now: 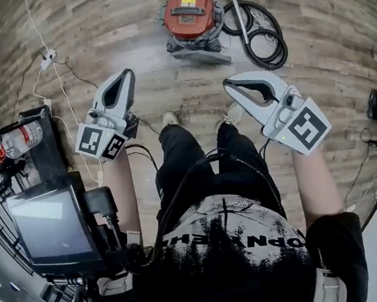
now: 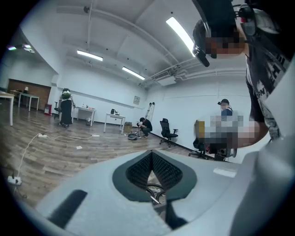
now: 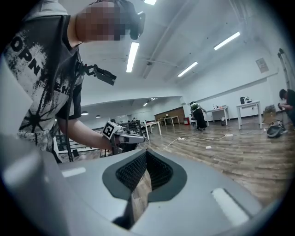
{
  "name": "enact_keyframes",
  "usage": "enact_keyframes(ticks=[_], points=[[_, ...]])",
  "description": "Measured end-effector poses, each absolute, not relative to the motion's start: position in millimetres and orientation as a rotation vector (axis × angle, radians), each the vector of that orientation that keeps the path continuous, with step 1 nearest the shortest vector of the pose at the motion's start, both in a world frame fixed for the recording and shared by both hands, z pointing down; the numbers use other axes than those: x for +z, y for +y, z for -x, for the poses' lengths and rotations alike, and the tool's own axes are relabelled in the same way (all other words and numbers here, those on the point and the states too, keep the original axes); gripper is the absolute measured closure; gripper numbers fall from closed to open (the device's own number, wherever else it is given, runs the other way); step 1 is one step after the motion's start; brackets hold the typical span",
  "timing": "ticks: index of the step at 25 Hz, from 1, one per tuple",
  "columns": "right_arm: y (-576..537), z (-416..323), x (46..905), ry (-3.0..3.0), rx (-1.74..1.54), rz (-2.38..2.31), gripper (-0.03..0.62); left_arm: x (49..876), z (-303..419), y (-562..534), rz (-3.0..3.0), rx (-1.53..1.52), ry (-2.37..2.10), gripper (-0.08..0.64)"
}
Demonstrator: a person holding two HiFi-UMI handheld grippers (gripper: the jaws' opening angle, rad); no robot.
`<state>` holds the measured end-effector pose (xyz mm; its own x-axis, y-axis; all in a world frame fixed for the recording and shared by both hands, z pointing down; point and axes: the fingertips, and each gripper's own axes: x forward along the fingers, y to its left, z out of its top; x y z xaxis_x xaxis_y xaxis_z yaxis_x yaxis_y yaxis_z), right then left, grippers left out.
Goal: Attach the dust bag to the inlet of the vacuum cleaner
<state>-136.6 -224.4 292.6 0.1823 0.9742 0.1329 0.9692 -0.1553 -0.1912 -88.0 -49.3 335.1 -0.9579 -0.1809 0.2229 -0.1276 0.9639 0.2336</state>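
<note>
Squat red vacuum cleaner (image 1: 190,16) (black hose (image 1: 277,56) looped alongside)

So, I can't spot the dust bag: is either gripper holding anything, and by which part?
Nothing is held: the left gripper and right gripper are both shut and empty.

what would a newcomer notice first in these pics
The red vacuum cleaner with its coiled black hose stands on the wood floor at the top of the head view. Nearer, the left gripper and right gripper are held up either side of the person's legs, both shut and empty.
</note>
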Motion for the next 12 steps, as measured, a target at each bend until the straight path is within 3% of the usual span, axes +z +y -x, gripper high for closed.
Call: enact_keyframes(ticks=[12], points=[[-182,104,178,-2.019,-0.022,2.231,0.586,214,65,-62,-0.444,-0.278,-3.003,0.557]])
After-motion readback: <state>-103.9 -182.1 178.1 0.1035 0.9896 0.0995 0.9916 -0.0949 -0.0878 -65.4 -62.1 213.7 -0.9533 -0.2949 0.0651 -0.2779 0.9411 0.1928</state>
